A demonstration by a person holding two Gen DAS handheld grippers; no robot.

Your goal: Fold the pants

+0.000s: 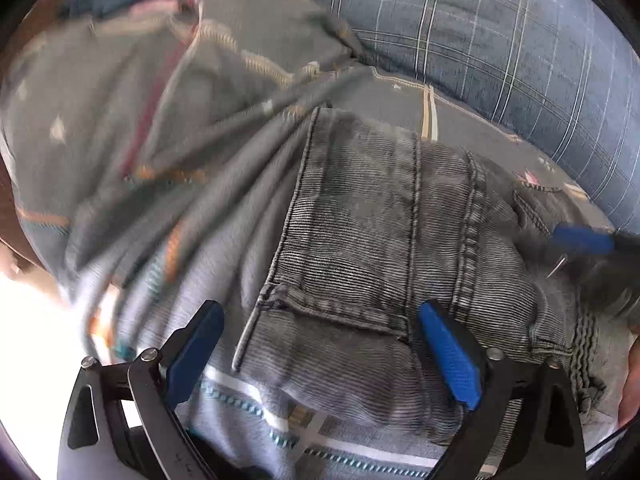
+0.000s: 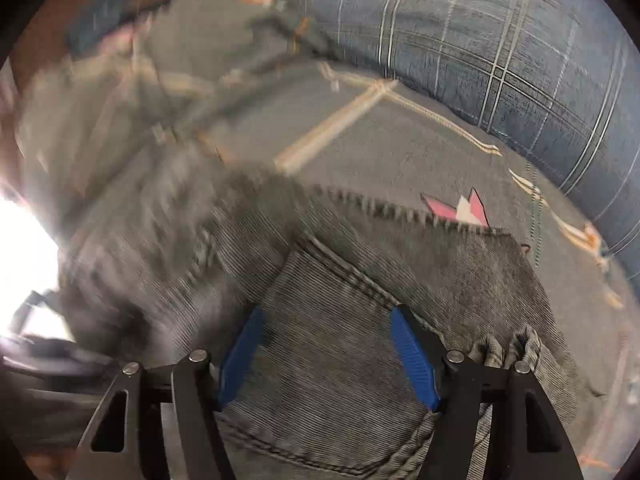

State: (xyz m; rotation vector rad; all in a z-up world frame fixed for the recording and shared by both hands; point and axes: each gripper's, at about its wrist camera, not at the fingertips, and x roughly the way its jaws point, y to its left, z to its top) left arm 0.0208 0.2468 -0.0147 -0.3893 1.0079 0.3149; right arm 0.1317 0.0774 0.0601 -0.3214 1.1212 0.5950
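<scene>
Grey washed denim pants (image 1: 360,216) lie on a patterned grey bedspread (image 1: 100,92), with seams and a back pocket showing. My left gripper (image 1: 320,312) hangs just above their near edge, blue pads wide apart and nothing pinched between them. At the right edge of this view a blue pad of my right gripper (image 1: 580,238) shows over the pants, blurred. In the right wrist view the pants (image 2: 460,264) fill the lower half. My right gripper (image 2: 327,316) stands open over the back pocket (image 2: 328,360), whose cloth lies flat between the fingers. A bunched fold (image 2: 508,344) rises beside the right finger.
A blue plaid cushion or quilt (image 1: 500,40) bulges along the far right of the bed (image 2: 520,52). Strong glare (image 1: 28,320) washes out the left edge. Brown wood (image 1: 52,4) shows at the top left. Part of a hand (image 1: 632,380) is at the right edge.
</scene>
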